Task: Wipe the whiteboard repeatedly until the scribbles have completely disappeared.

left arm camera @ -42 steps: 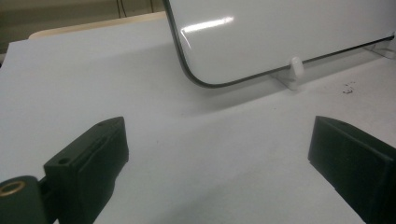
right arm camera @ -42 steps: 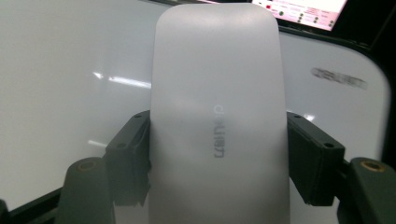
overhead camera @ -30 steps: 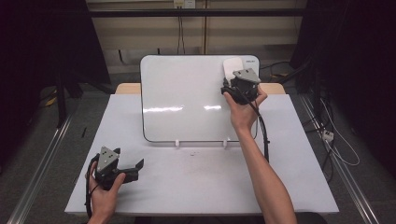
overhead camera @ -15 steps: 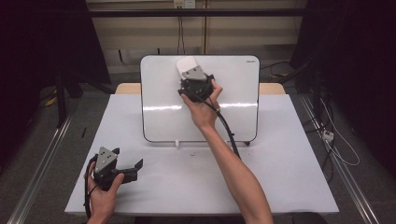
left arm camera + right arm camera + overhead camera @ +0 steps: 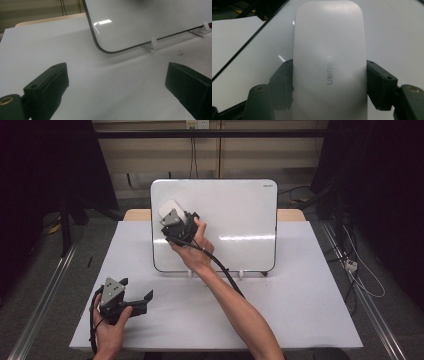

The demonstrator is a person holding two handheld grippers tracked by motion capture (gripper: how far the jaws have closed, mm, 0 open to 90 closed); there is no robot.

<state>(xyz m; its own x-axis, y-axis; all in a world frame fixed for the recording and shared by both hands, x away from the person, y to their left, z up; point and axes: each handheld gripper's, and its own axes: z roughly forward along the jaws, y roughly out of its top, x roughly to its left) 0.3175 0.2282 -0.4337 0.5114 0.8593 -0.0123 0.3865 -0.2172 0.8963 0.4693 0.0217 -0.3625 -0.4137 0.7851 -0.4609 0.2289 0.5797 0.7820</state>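
Your right gripper [image 5: 329,82] is clamped on the white eraser [image 5: 329,57], its two black jaws pressing the eraser's long sides with no gap showing. From the high view the eraser [image 5: 169,211] sits flat against the whiteboard [image 5: 235,220], near its upper left corner, with your right hand [image 5: 192,247] behind it. The board stands tilted on small white clips at the far middle of the table [image 5: 300,285], its lower edge resting on the white tabletop.

The board's surface looks clean wherever it is visible: no marker strokes, just a bright glare band across the middle. So I judge the wiping to be well along, possibly a pass across the top edge ending at the left side. What I cannot judge is the patch under the eraser and your hand, nor whether faint residue remains. If anything is left, it is the lower rows of the board and then setting the eraser down.

Your left gripper [image 5: 137,301] rests on the near left of the table, well apart from the board, its jaws spread wide with nothing between them.
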